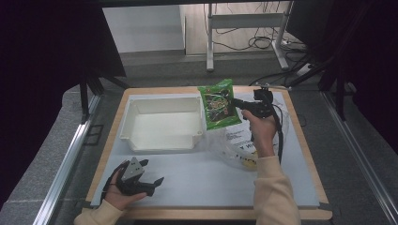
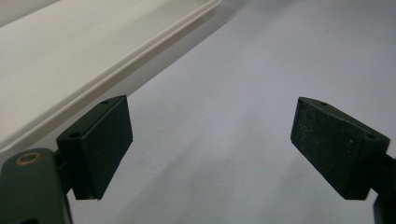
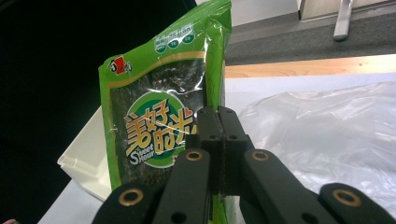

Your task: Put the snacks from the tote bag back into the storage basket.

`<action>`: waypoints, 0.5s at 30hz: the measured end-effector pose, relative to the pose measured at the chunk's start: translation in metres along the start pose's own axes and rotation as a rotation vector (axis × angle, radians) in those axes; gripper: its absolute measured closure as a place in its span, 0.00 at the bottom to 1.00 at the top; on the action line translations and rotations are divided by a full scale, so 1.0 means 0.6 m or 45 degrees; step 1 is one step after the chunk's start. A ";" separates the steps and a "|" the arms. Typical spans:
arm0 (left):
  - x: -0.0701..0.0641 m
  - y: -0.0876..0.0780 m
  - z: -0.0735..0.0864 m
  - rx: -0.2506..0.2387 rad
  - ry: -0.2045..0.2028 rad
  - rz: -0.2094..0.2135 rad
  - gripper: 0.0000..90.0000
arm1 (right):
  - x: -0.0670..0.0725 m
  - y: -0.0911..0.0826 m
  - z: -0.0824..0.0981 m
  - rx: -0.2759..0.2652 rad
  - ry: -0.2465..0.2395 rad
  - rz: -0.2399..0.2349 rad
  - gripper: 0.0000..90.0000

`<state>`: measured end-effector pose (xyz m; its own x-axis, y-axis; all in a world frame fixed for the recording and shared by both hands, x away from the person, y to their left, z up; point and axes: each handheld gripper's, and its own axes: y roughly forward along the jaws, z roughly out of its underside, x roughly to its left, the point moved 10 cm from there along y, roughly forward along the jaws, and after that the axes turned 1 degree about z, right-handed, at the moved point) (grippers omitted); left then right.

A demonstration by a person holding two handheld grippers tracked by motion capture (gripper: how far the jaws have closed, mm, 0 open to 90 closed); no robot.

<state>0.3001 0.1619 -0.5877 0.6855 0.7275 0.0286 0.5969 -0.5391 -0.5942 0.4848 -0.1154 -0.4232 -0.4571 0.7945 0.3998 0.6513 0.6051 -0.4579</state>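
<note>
Our right gripper [image 1: 238, 104] is clamped on the edge of the green snack packet [image 1: 218, 104], our forearm stretched forward over the clear plastic bag [image 1: 234, 149], holding the packet upright in the air just beside the white bin [image 1: 162, 123]. Our left gripper [image 1: 149, 174] rests near the table's [image 1: 197, 183] front edge, jaws apart.

Grey floor [image 1: 164, 65], cables [image 1: 256, 43], desk frame [image 1: 244, 21]
</note>
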 end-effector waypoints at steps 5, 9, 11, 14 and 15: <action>0.001 0.000 0.000 -0.001 -0.001 -0.001 0.14 | 0.011 0.008 -0.003 0.000 -0.007 -0.012 1.00; 0.000 -0.001 0.000 -0.002 0.000 -0.001 0.14 | 0.018 0.015 -0.004 0.005 -0.010 -0.021 1.00; 0.000 0.000 -0.001 -0.002 0.000 0.000 0.14 | 0.020 0.017 -0.004 0.003 -0.012 -0.024 1.00; 0.000 0.000 -0.001 -0.001 0.001 -0.001 0.14 | 0.026 0.022 -0.004 0.005 -0.017 -0.031 1.00; 0.000 0.000 -0.001 -0.002 0.001 -0.001 0.14 | 0.027 0.023 -0.004 0.008 -0.018 -0.032 1.00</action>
<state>0.3004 0.1620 -0.5872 0.6854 0.7276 0.0292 0.5979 -0.5393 -0.5930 0.4876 -0.0942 -0.4213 -0.4817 0.7797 0.4001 0.6358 0.6252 -0.4527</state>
